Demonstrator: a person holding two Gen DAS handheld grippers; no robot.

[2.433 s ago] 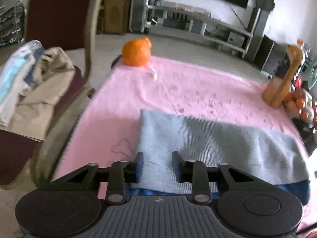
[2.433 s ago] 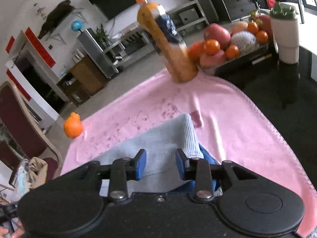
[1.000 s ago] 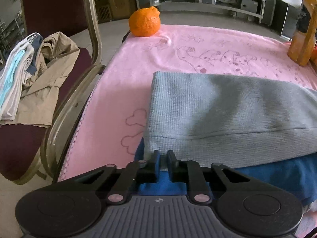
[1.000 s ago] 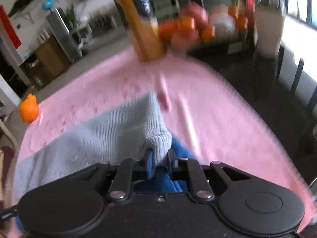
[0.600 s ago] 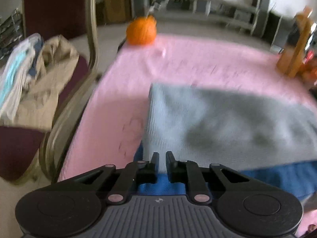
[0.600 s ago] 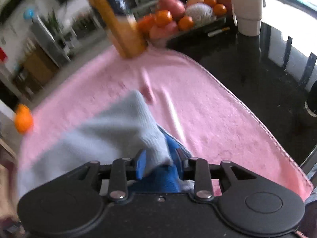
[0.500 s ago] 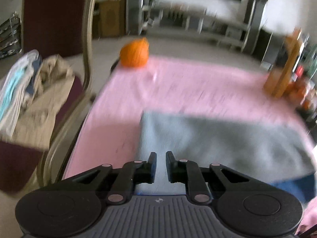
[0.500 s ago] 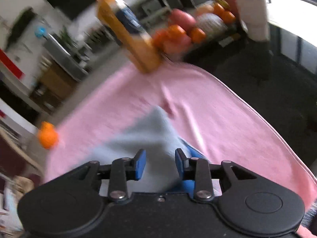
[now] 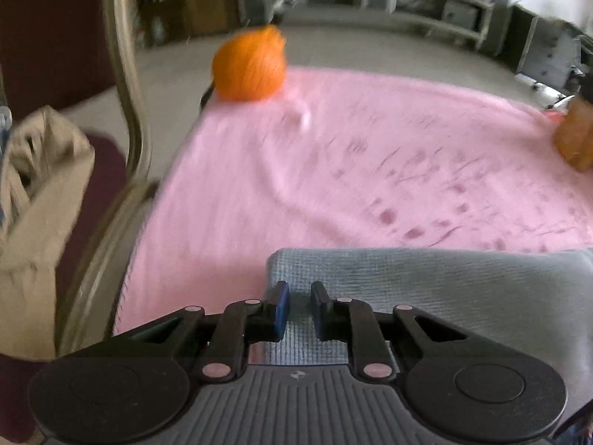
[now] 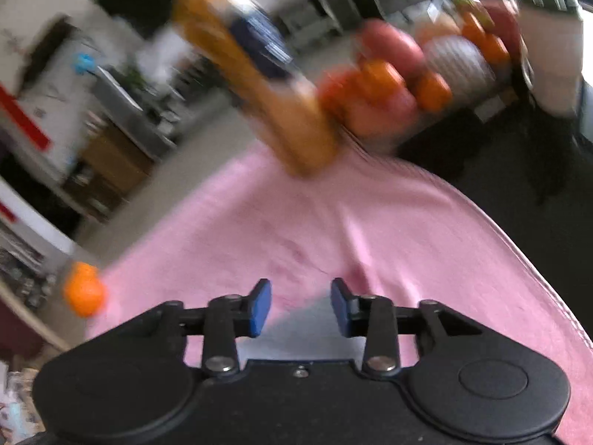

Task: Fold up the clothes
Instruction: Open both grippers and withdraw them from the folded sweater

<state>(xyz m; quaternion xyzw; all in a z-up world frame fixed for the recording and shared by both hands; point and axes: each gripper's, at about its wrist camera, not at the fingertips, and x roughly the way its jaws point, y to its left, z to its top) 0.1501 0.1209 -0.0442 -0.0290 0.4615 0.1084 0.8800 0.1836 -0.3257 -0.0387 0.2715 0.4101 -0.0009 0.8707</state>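
A grey knit garment (image 9: 444, 296) lies folded on a pink blanket (image 9: 333, 185), its rounded fold edge facing the far side. My left gripper (image 9: 299, 302) sits over the garment's left end, jaws nearly together, with grey knit cloth pinched in the narrow gap. In the right wrist view only a small patch of the grey garment (image 10: 307, 330) shows, below and behind my right gripper (image 10: 301, 306). Its jaws stand apart and its pads touch nothing, with the pink blanket (image 10: 370, 230) ahead. The picture is blurred by motion.
An orange fruit (image 9: 250, 66) sits at the blanket's far left corner. An orange juice bottle (image 10: 259, 85) and a tray of fruit (image 10: 389, 89) stand at the far right on a dark table (image 10: 519, 185). A chair (image 9: 129, 111) holding beige clothes (image 9: 37, 185) is left.
The left gripper has moved forward with the garment's near edge, and the blue layer is now mostly covered. The right gripper let go of the grey corner, opened and moved forward.
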